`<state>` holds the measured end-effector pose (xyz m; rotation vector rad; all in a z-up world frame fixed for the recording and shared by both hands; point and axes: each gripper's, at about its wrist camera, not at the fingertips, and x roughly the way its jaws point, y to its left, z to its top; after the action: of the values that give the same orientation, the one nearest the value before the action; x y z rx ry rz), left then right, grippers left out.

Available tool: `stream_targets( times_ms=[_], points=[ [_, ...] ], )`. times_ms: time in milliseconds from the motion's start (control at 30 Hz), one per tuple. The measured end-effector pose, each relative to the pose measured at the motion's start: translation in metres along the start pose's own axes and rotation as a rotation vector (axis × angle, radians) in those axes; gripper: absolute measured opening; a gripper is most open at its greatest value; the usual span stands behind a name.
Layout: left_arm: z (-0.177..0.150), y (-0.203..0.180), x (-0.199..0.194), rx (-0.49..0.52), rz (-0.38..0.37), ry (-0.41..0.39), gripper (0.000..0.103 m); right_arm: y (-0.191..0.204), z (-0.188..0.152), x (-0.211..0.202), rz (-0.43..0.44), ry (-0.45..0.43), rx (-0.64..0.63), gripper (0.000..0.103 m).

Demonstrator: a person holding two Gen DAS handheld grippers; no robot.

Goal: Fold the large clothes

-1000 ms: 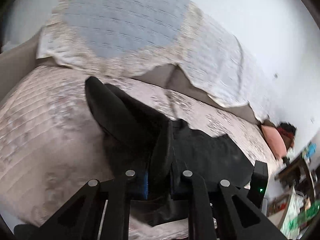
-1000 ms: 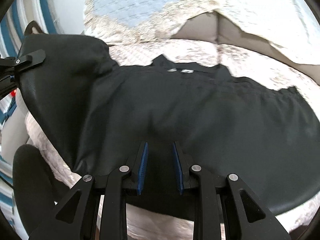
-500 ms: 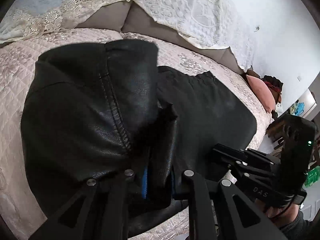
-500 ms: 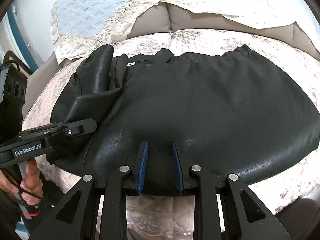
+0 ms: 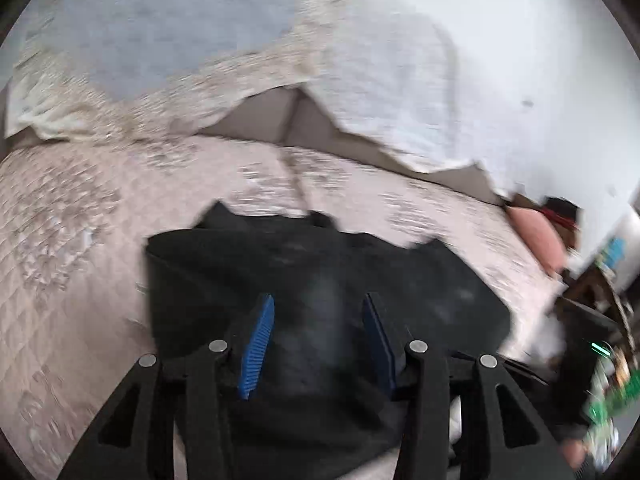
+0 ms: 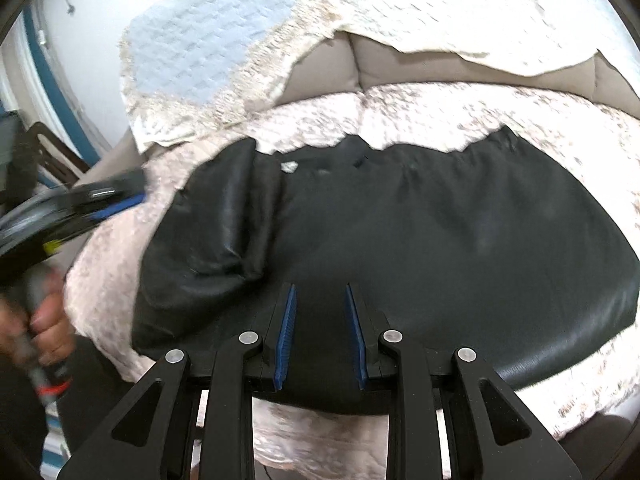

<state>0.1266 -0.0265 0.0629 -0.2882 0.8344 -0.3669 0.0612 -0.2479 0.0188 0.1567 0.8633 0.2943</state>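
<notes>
A large black leather-like garment [image 6: 440, 232] lies spread on the quilted sofa seat [image 6: 440, 108], its left sleeve [image 6: 224, 220] folded over onto the body. It also shows in the left wrist view [image 5: 320, 280]. My left gripper [image 5: 318, 304] is open and empty just above the garment's near edge; it also shows blurred in the right wrist view [image 6: 120, 202] at the garment's left. My right gripper [image 6: 320, 290] is open over the garment's front hem, gripping nothing.
A lace-edged white and blue cover [image 6: 240, 40] hangs over the sofa back. A pink cushion [image 5: 540, 240] lies at the sofa's far right end, with cluttered furniture [image 5: 600, 320] beyond. The person's hand [image 6: 44, 320] holds the left gripper's handle.
My left gripper has let go of the sleeve, opened and pulled back to the left. The sleeve now lies folded on the garment's body. My right gripper has barely moved.
</notes>
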Motion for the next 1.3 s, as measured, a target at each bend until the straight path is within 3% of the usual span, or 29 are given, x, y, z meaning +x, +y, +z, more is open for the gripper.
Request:
stream_targets(
  times_ms=[100, 267, 433, 933, 1300],
  points=[
    [0.004, 0.007, 0.043, -0.017, 0.034, 0.071, 0.046, 0.012, 0.007, 0.002, 0.039, -0.012, -0.018, 0.026],
    [-0.023, -0.003, 0.081, 0.032, 0.083, 0.126, 0.046, 0.021, 0.004, 0.019, 0.054, 0.025, -0.042, 0.026],
    [-0.033, -0.006, 0.080, 0.054, 0.092, 0.098, 0.046, 0.012, -0.004, 0.037, 0.027, 0.070, -0.034, 0.026],
    [-0.035, -0.009, 0.082, 0.111, 0.133, 0.085, 0.046, 0.013, -0.008, 0.048, -0.017, 0.075, -0.088, 0.026],
    [-0.049, -0.015, 0.034, 0.158, 0.128, 0.083, 0.046, 0.014, -0.005, 0.032, -0.065, 0.038, -0.129, 0.026]
  ],
)
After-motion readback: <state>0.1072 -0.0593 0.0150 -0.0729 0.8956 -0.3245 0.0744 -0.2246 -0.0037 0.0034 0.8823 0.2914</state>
